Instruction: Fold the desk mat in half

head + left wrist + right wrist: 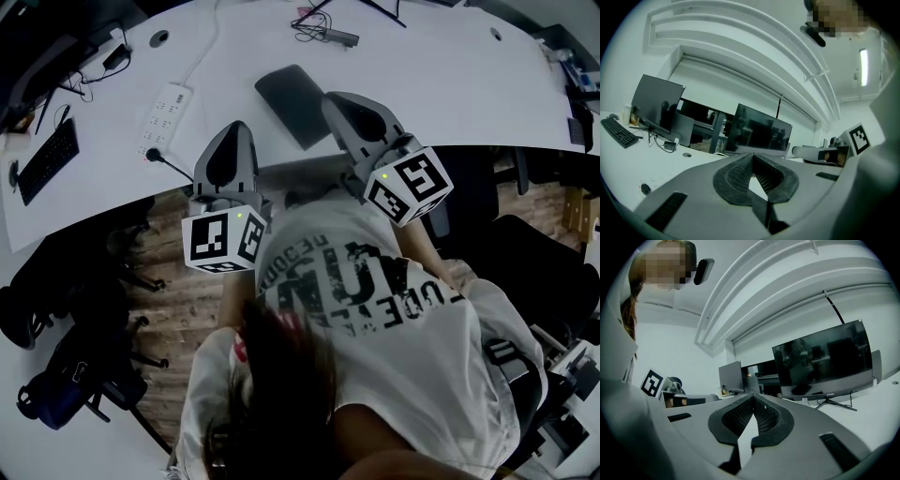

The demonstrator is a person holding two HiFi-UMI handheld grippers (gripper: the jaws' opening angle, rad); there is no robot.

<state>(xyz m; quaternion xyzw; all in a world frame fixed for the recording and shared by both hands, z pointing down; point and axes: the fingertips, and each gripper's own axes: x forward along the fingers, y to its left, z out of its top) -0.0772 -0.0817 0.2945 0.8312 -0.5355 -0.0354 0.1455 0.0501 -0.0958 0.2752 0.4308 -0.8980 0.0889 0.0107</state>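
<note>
Hovering at the worktop's (422,75) edge, I am holding the left tool (751,156) and right tool (753,396) closed and empty; the dark desk mat (291,103) is lying flat beside the right tool.

The head view looks steeply down from above the person onto the white desk (422,84), with the left gripper (234,129) and right gripper (337,101) at its near edge. Both gripper views sit low over the desk, facing level across it toward monitors (761,133) at its far side. Each catches the other's marker cube (859,138).
</note>
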